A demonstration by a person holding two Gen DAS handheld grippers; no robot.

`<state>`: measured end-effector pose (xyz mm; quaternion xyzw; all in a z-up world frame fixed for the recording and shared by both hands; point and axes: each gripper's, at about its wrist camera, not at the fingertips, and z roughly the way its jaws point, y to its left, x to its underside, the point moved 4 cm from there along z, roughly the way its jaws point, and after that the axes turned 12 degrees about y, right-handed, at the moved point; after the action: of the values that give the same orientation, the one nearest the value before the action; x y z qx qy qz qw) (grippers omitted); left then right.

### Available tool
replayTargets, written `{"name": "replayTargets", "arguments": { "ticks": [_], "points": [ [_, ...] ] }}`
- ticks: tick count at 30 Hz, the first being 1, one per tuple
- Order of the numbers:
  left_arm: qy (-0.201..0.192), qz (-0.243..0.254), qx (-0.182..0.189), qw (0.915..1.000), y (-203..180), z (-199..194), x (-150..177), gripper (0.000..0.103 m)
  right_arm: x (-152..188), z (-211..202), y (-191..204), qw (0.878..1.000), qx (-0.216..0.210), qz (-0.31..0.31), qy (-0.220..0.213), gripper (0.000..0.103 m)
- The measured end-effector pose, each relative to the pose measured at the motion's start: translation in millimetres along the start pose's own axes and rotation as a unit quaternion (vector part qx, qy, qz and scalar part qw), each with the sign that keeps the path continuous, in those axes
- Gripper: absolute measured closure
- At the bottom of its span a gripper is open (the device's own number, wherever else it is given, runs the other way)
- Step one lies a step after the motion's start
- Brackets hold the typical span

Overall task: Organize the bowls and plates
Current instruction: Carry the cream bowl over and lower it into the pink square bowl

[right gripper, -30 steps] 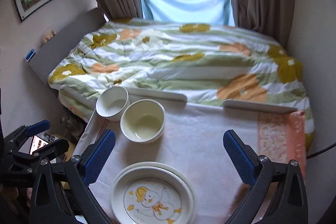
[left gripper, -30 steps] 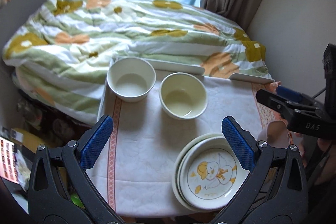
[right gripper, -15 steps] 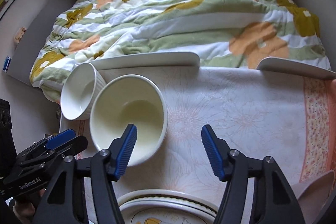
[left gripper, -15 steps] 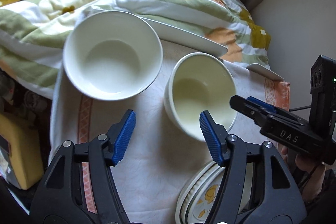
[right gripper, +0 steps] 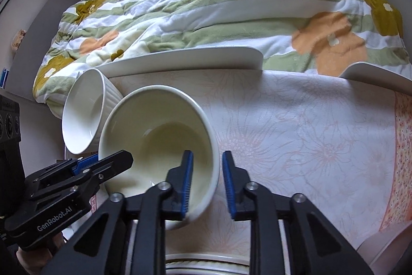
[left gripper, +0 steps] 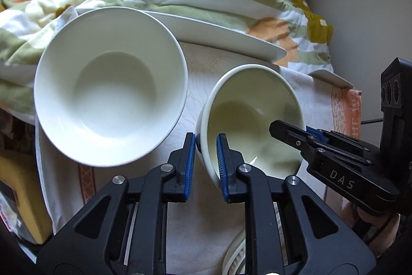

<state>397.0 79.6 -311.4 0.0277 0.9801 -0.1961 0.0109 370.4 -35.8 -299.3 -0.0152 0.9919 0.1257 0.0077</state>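
Note:
A cream bowl [left gripper: 247, 125] stands on the flowered tablecloth [right gripper: 309, 133], just right of a white ribbed bowl [left gripper: 110, 89]. My left gripper [left gripper: 205, 146] straddles the cream bowl's left rim, one blue pad outside and one inside; its jaws are closing and the pads press on the wall. My right gripper [right gripper: 207, 159] pinches the opposite rim of the cream bowl [right gripper: 159, 135] the same way, jaws closing. Each gripper shows in the other's view: the right gripper [left gripper: 296, 132] and the left gripper [right gripper: 113, 161]. The white bowl [right gripper: 82, 120] touches nothing but the cloth.
A stack of plates [right gripper: 206, 264] lies at the near table edge under the grippers. A white raised rim [right gripper: 193, 58] bounds the table's far side. A flowered quilt [right gripper: 206, 4] covers the bed beyond. A yellow object [left gripper: 15, 197] sits below the table's left edge.
Both grippers came down from above the table toward the cream bowl. Their jaws went from wide open to nearly closed, one on each side of its rim.

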Motion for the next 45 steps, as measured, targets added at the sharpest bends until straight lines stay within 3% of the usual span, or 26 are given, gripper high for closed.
{"name": "replayTargets", "arguments": {
  "ticks": [3,16,25,36,45],
  "points": [
    [0.002,0.003,-0.004,1.0,-0.9,0.5,-1.3,0.089,0.5,3.0,-2.6,1.0,0.001,0.007,0.007,0.092],
    [-0.013,0.033,-0.027,0.999,-17.1,-12.9,4.8,0.089,5.9,-12.4,-2.8,1.0,0.008,0.013,-0.015,0.092],
    [-0.057,0.039,-0.036,0.997,-46.8,-48.4,29.4,0.089,28.3,-53.0,-5.0,0.998,-0.009,-0.001,-0.059,0.093],
    [-0.1,0.025,-0.05,0.9934,-136.9,-65.2,94.4,0.089,91.9,-111.7,-51.5,0.995,-0.024,-0.036,-0.088,0.093],
    [-0.106,0.043,-0.037,0.9928,-249.7,-36.3,133.5,0.089,146.1,-152.5,-140.8,0.994,-0.011,-0.033,-0.101,0.093]
  ]
}}
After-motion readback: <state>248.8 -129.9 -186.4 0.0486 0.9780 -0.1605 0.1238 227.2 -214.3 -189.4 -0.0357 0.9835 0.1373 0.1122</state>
